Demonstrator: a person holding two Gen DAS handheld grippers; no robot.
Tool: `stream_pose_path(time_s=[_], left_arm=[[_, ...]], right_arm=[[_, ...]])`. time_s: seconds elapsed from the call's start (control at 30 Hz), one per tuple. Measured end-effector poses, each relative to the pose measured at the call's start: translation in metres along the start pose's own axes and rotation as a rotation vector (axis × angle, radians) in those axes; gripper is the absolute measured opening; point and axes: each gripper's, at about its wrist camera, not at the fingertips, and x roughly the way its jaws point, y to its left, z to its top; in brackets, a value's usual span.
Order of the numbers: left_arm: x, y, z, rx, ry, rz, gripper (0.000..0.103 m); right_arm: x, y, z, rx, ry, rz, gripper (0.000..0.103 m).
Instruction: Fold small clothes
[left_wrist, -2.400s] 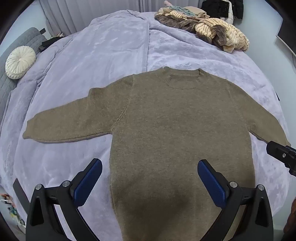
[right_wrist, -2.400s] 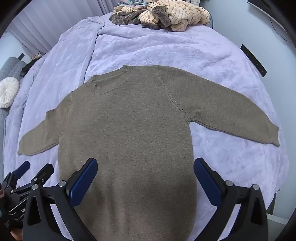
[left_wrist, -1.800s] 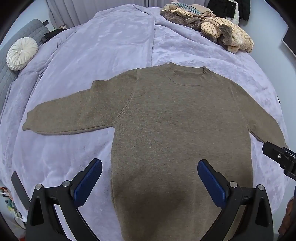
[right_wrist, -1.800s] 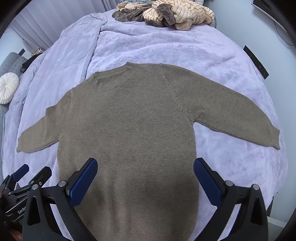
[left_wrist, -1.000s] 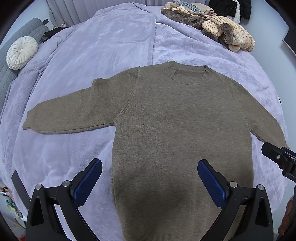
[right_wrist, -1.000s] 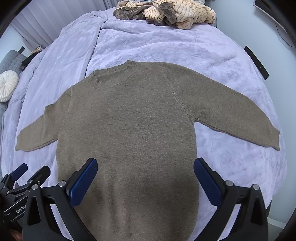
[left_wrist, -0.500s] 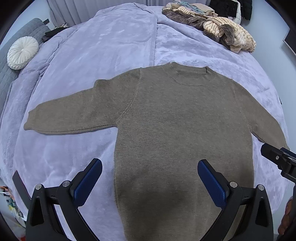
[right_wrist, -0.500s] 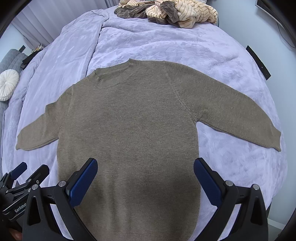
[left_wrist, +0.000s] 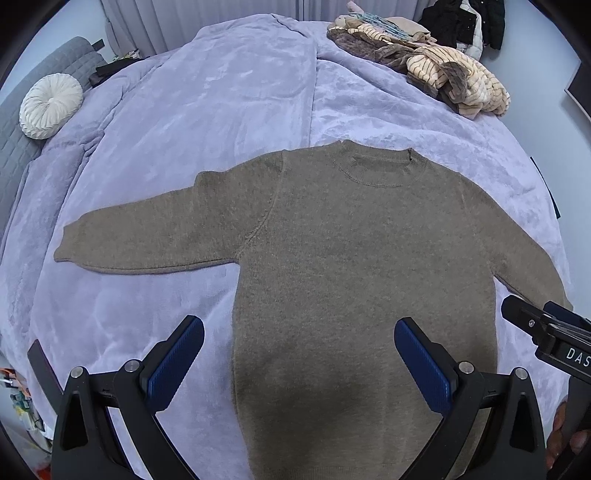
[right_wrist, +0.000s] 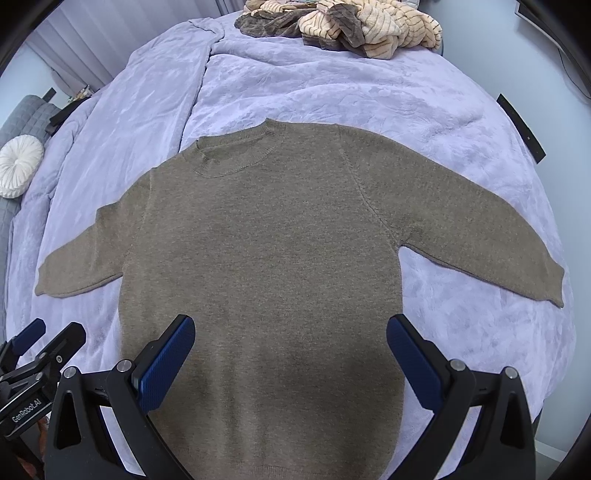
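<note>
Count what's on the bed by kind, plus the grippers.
Sweater: 1
Clothes pile: 1
Blanket: 1
Grippers, left and right, both open: 2
Total: 5

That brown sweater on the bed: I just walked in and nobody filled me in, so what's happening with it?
A person holds a gripper in each hand above the brown sweater, which lies flat on the purple blanket, both sleeves spread out. The left gripper and right gripper hang over its lower half, jaws open, gripping nothing. No fold is made yet. A pile of other clothes sits at the far end.
</note>
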Motion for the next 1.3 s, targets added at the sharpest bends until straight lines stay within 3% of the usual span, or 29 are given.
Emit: stream_pose_path(time_s=[0.57, 0.9, 1.13, 1.3], left_arm=[[-0.016, -0.005, 0.034, 0.011, -0.043, -0.014, 0.103], [0.007, 0.0, 0.053, 0.016, -0.024, -0.003, 0.103], [0.032, 0.022, 0.058, -0.015, -0.002, -0.023, 0.103], [0.056, 0.061, 0.056, -0.074, -0.009, -0.042, 0.103]], right_arm=[[-0.012, 0.002, 0.026, 0.002, -0.032, 0.035, 0.103], [0.012, 0.01, 0.04, -0.007, 0.014, 0.031, 0.103], [0.029, 0.009, 0.043, 0.023, 0.034, 0.051, 0.103], [0.042, 0.013, 0.04, 0.043, 0.035, 0.08, 0.103]])
